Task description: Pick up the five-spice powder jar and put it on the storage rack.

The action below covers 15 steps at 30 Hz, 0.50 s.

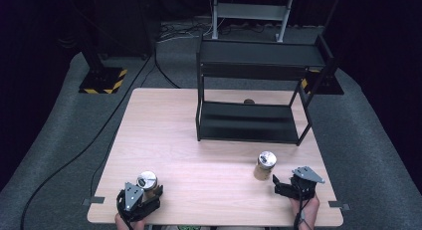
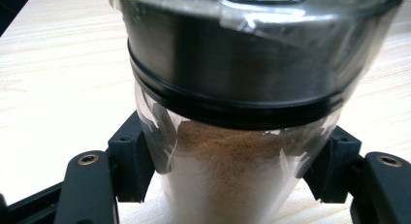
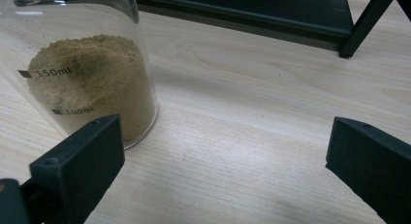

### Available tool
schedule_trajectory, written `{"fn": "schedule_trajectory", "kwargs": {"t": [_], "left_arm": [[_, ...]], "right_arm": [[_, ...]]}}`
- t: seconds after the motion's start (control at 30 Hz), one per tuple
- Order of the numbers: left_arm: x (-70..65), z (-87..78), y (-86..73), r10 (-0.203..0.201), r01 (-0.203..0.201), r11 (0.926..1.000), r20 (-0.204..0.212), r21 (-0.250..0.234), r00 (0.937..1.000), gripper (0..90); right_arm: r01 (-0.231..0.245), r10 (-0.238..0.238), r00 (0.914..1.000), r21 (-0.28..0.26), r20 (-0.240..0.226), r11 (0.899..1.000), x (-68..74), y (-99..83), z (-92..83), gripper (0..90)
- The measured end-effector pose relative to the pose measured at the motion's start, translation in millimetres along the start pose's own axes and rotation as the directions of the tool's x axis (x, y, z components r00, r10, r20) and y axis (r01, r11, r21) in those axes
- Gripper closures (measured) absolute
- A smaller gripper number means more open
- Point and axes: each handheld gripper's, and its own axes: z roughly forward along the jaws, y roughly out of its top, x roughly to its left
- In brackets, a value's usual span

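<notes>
The left hand-held gripper [image 2: 232, 185] clamps a jar [image 2: 232, 136] of brown powder, metal-lidded, at the tabletop's [image 1: 199, 140] seven o'clock. The right hand-held gripper [image 3: 223, 170] gapes wide; its view reads 150ml on a second jar [image 3: 92, 73], at four o'clock.

I see my left gripper [image 1: 149, 194] low at the near left edge, my hand [image 1: 130, 221] just showing beneath it, grey plate on top. In the left gripper view its black jaws sit close in, pads [image 2: 130, 161] pressed to both sides of a jar [image 2: 232, 136]. My right gripper [image 1: 279, 185] sits at the near right edge, pointing left and forward, cable trailing back over my right hand [image 1: 304, 210]. In the right gripper view its jaws stand wide apart, nothing between them, left pad [image 3: 80, 158] just in front of a second jar [image 3: 92, 73].
</notes>
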Motion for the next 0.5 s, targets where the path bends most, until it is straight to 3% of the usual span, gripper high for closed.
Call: {"fn": "schedule_trajectory", "kwargs": {"t": [0.5], "left_arm": [[-3.2,-0.1,15.1,0.035,-0.035,0.9993,0.044,-0.016,0.9984,31.4]], "right_arm": [[0.001,-0.001,1.0,0.002,-0.002,1.0,-0.4,0.3,0.1,0.0]]}}
